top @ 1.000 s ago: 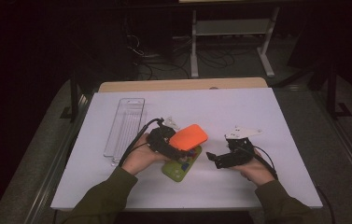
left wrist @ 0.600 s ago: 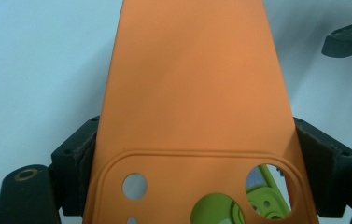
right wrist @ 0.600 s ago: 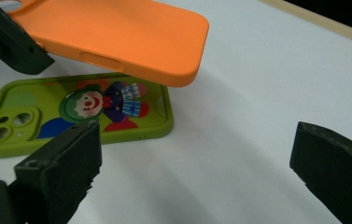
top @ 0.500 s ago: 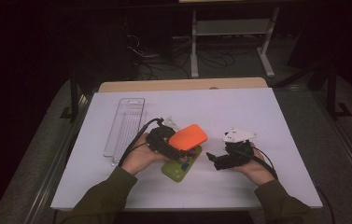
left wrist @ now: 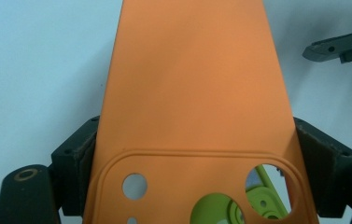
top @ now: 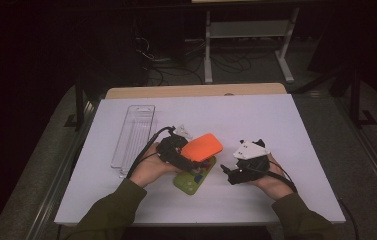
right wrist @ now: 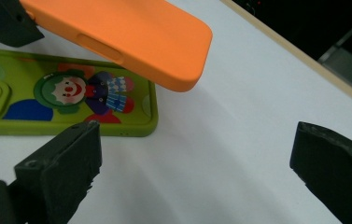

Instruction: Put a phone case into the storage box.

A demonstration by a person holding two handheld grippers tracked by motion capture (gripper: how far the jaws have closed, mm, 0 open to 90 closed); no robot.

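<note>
From above we count two phone cases: the orange case (top: 202,147) clamped in the left gripper (top: 183,159), lifted over the green case (top: 194,179) lying on the white table (top: 276,120), and one clear tray (top: 133,134) beyond it. The left gripper view shows green through the orange camera cutout (left wrist: 267,184). The right gripper view shows its jaws gaping, empty, the clown print (right wrist: 87,93) just ahead.

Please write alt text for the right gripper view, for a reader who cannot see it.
An orange phone case is held in the air above a green phone case with a clown picture, which lies flat on the white table. In front, the right tongs stand open with nothing between them.
</note>
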